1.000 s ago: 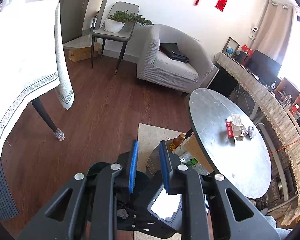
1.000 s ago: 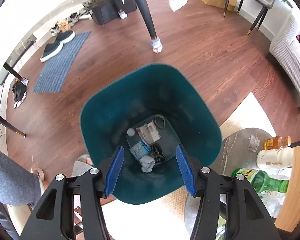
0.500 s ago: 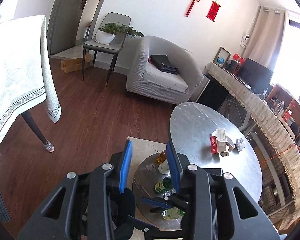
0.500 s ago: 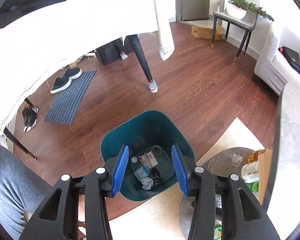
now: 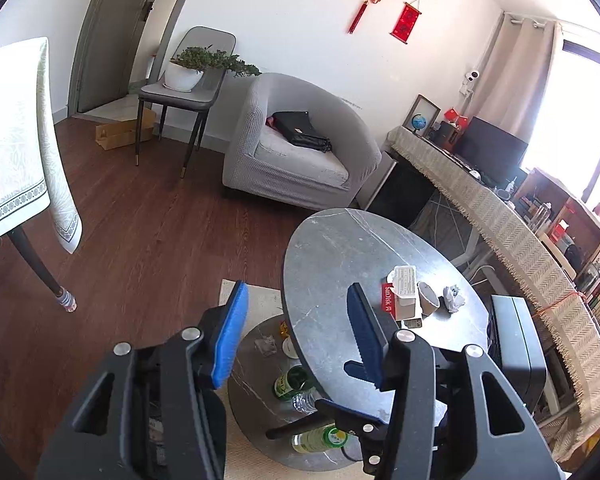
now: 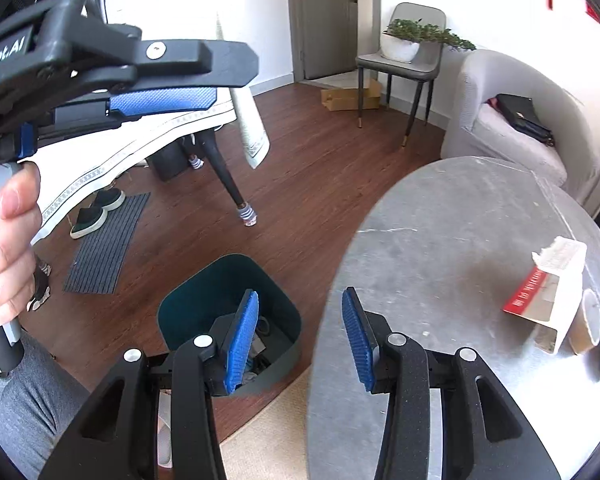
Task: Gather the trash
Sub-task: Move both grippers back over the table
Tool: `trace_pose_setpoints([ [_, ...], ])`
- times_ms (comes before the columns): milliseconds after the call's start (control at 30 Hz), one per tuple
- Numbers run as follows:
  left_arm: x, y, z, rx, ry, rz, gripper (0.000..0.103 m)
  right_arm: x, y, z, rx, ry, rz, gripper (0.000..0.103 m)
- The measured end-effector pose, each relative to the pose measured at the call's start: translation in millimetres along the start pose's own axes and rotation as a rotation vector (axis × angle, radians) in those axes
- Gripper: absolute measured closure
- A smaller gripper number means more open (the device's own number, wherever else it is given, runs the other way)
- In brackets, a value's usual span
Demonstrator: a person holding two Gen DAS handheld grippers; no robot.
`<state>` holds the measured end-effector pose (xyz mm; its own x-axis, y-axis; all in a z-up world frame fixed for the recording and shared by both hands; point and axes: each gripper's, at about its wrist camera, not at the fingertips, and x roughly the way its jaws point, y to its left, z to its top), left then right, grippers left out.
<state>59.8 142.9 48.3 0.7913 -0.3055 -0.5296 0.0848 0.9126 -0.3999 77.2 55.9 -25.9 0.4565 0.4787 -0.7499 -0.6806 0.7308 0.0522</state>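
While the left gripper (image 5: 296,320) hangs over the near edge of the oval grey table (image 5: 340,248), its blue-padded jaws are opening and nothing lies between them; only the table's edge and the lower round shelf (image 5: 252,396) show in the gap. The right gripper (image 6: 300,332) is held above the same table's near rim, its jaws standing partly apart and empty. The trash sits in a small cluster toward the far right side of the table: a torn white and red carton (image 5: 400,296), a brown paper cup (image 5: 428,300) lying just beside it, and a crumpled wad of paper (image 5: 454,298) next to the cup. The teal bin (image 6: 228,304) stands on the wooden floor just beside the table, on its left in the right wrist view, with a few discarded bits visible at its bottom. On the lower shelf under the table stand a green glass bottle (image 5: 290,384) and other bottles. Beyond the table sits a grey armchair (image 5: 300,152) with a black bag (image 5: 300,130) on its seat. In the right wrist view a hand (image 6: 4,248) grips the handle of the left gripper, up and to the left of the table.
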Motion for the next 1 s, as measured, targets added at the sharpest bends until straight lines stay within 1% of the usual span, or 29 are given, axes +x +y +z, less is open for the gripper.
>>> trace_pose_setpoints([
  [133, 13, -19, -1, 0.009, 0.007, -0.038, 0.048, -16, -25, -4, 0.049, -0.026, -0.034, 0.06],
  [400, 44, -47, -8, 0.015, 0.036, -0.071, 0.046, -48, -71, -18, 0.122, -0.069, -0.079, 0.06],
  [533, 62, -54, -11, -0.008, 0.059, -0.083, 0.046, -59, -85, -24, 0.147, -0.084, -0.101, 0.06],
  [600, 70, -58, -14, -0.013, 0.072, -0.086, 0.046, -62, -95, -28, 0.164, -0.079, -0.113, 0.06],
  [833, 94, -78, -21, -0.027, 0.104, -0.127, 0.046, -78, -120, -43, 0.229, -0.102, -0.15, 0.06],
  [1000, 112, -93, -29, -0.019, 0.128, -0.144, 0.046, -89, -136, -51, 0.274, -0.126, -0.167, 0.06],
])
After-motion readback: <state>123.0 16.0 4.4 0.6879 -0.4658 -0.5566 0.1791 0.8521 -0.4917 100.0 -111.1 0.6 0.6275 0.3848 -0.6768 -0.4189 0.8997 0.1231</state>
